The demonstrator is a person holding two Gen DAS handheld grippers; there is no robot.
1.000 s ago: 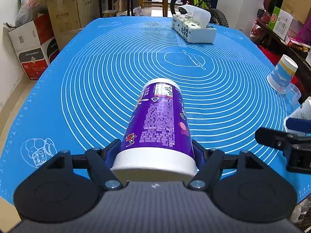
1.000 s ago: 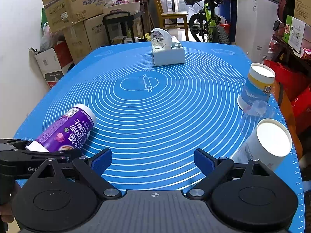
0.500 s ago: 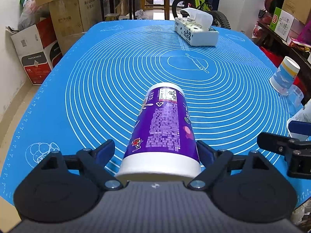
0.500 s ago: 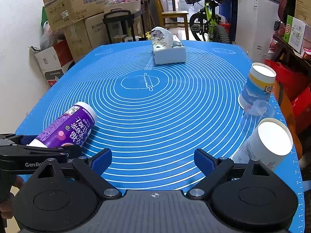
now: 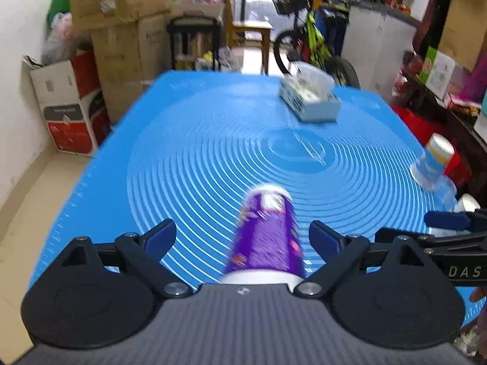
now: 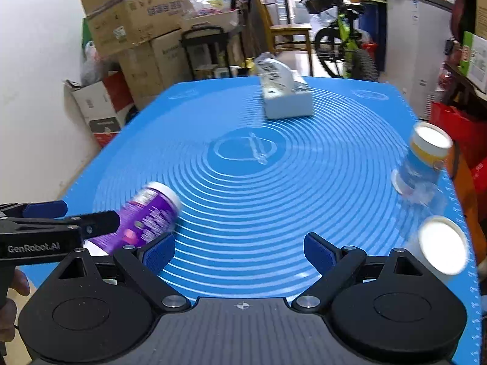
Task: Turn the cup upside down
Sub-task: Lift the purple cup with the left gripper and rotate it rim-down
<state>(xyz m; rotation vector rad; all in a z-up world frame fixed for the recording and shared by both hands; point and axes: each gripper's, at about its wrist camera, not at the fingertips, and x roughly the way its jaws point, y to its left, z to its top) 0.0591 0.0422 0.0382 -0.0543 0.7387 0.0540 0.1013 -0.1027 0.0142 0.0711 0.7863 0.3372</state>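
Note:
A purple cup (image 5: 268,237) with a white rim lies on its side on the blue mat (image 5: 197,140), its base pointing away from me. My left gripper (image 5: 243,237) is open, its blue pads well apart on either side of the cup and not touching it. The cup also shows in the right wrist view (image 6: 146,219), blurred, beside the left gripper's fingers (image 6: 91,222). My right gripper (image 6: 240,249) is open and empty over the near middle of the mat.
A tissue box (image 5: 310,100) stands at the far middle of the mat. At the right edge stand an upside-down blue-and-yellow cup (image 6: 423,158), a clear cup (image 6: 426,194) and a white cup (image 6: 441,249). Cardboard boxes (image 6: 134,27) and a bicycle (image 6: 344,45) stand beyond the table.
The left gripper has opened and let go of the purple cup, then drawn back and up. The cup now lies free on the mat. The right gripper has barely moved.

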